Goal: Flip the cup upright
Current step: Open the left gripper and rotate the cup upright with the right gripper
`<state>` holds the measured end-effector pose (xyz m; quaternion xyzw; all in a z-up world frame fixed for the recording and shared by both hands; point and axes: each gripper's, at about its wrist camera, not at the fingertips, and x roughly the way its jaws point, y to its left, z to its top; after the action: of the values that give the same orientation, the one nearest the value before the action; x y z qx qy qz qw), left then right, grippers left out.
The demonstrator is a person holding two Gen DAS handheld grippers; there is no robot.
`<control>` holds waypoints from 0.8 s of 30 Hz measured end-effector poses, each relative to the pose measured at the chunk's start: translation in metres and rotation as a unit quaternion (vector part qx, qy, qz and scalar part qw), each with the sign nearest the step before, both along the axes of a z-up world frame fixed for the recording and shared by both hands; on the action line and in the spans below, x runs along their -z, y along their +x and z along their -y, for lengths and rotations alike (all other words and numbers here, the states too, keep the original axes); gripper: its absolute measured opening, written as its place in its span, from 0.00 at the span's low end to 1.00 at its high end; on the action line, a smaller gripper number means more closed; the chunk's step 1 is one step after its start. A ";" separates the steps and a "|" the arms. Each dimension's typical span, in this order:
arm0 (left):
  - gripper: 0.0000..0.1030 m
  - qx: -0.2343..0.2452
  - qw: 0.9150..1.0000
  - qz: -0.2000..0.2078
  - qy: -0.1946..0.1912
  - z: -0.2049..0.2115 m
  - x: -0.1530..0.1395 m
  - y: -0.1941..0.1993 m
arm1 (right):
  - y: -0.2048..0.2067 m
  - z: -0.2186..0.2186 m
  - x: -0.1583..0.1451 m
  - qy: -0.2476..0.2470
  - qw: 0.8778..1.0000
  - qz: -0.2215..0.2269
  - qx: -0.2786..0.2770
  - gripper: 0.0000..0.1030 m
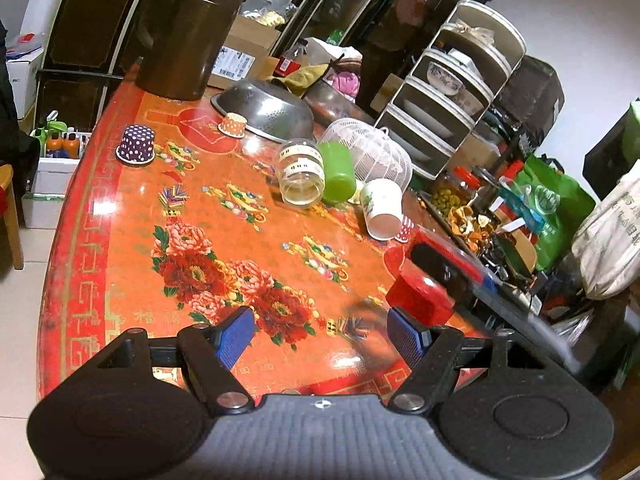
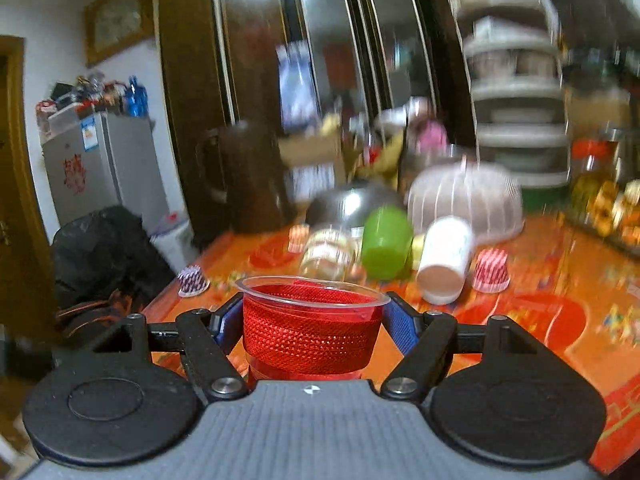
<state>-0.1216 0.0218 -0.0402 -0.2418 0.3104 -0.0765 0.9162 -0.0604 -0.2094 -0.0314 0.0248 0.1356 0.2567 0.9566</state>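
My right gripper [image 2: 312, 320] is shut on a red mesh-patterned plastic cup [image 2: 310, 328], held mouth up above the orange floral table [image 2: 560, 320]. In the left wrist view the same red cup [image 1: 420, 294] shows at the right, held by the right gripper's blurred black body. My left gripper [image 1: 322, 334] is open and empty, low over the table's near edge [image 1: 80, 280], just left of the cup. A white paper cup [image 1: 382, 208], a green cup [image 1: 338, 172] and a clear jar [image 1: 300, 170] lie on their sides mid-table.
A purple dotted cupcake liner [image 1: 136, 145] and an orange one [image 1: 233, 124] sit upside down. A steel colander [image 1: 268, 110], white mesh cover [image 1: 368, 152], dark jug [image 1: 184, 36], a red-striped liner [image 2: 490, 270] and a tiered dish rack [image 1: 452, 88] stand behind.
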 end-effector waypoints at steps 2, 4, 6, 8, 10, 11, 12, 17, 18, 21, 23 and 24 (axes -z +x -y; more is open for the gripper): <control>0.75 0.000 1.000 -0.002 -0.010 -0.003 0.002 -0.001 | -0.010 -0.002 0.011 0.009 0.999 0.038 0.008 0.71; 0.75 0.003 1.000 -0.003 -0.017 -0.004 0.006 -0.001 | -0.022 -0.005 0.024 0.011 0.996 0.092 0.009 0.71; 0.75 0.005 1.000 -0.005 -0.019 -0.004 0.009 -0.001 | -0.034 -0.009 0.038 0.016 0.990 0.142 0.016 0.71; 0.75 0.008 1.000 -0.007 -0.020 -0.005 0.011 -0.001 | -0.043 -0.013 0.049 0.017 0.985 0.170 0.020 0.71; 0.75 0.006 1.000 -0.008 -0.022 -0.007 0.014 -0.002 | -0.047 -0.017 0.057 0.009 0.981 0.194 0.023 0.71; 0.75 0.005 1.000 -0.008 -0.024 -0.008 0.014 -0.002 | -0.048 -0.019 0.059 0.007 0.978 0.205 0.034 0.71; 0.75 0.003 1.000 -0.007 -0.026 -0.010 0.015 -0.002 | -0.049 -0.021 0.061 0.003 0.977 0.210 0.043 0.71; 0.75 0.001 0.999 -0.008 -0.034 -0.013 0.018 -0.002 | -0.040 -0.027 0.071 0.001 0.978 0.199 0.058 0.71; 0.75 0.001 0.999 -0.008 -0.034 -0.013 0.019 -0.003 | -0.040 -0.027 0.073 -0.003 0.978 0.199 0.059 0.71; 0.75 -0.001 0.999 -0.009 -0.039 -0.016 0.022 -0.002 | -0.042 -0.032 0.075 -0.013 0.978 0.200 0.055 0.71; 0.75 -0.002 0.999 -0.011 -0.040 -0.017 0.023 -0.002 | -0.042 -0.034 0.075 -0.016 0.978 0.201 0.053 0.71; 0.75 -0.003 0.999 -0.012 -0.040 -0.017 0.024 -0.002 | -0.045 -0.035 0.077 -0.020 0.978 0.201 0.052 0.71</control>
<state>-0.1237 0.0392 -0.0644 -0.2803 0.3172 -0.0836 0.9021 -0.1058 -0.1742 -0.1083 -0.0391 -0.0563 0.2035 0.9767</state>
